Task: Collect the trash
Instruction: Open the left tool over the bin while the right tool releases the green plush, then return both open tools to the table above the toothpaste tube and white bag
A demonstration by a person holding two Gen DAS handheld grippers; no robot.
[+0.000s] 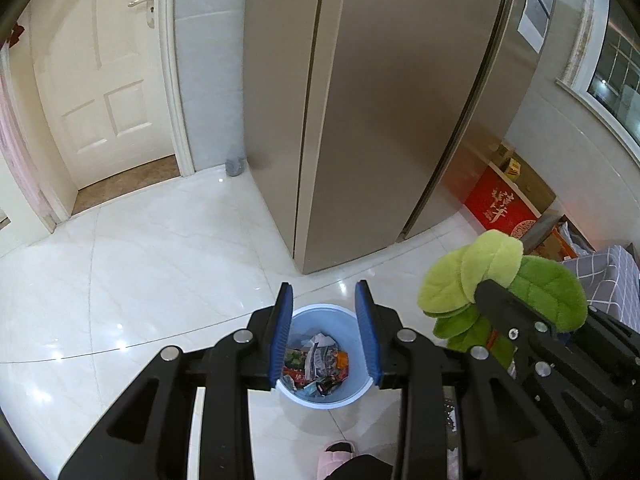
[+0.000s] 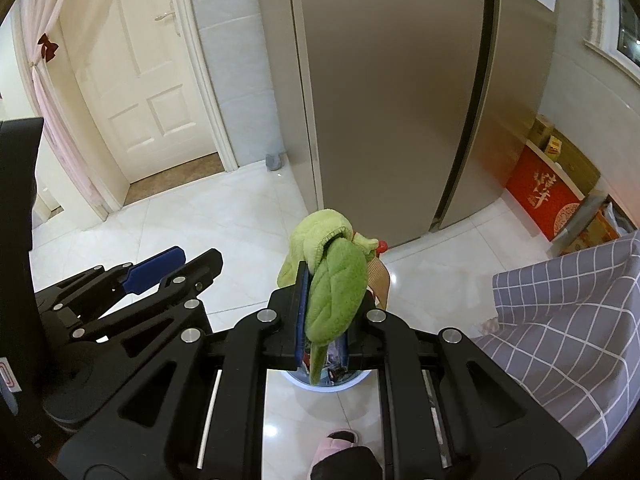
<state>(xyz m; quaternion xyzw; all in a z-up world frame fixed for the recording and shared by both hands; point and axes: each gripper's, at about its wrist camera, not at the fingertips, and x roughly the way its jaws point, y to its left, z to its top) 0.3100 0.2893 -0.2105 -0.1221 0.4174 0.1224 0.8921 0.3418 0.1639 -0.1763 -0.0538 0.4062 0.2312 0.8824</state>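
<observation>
The right hand-held gripper (image 2: 322,312) is clamping a soft, light, limp green plush item (image 2: 334,292) at mid-body, hanging above the blue trash bin (image 1: 298,394) on the floor, while the left hand-held gripper (image 1: 326,332) is hovering wide open, empty

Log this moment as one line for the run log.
left gripper: open, empty, over blue bin | right gripper: shut on green plush leaf toy, above bin | bin: holds wrappers | floor: white tile
</observation>
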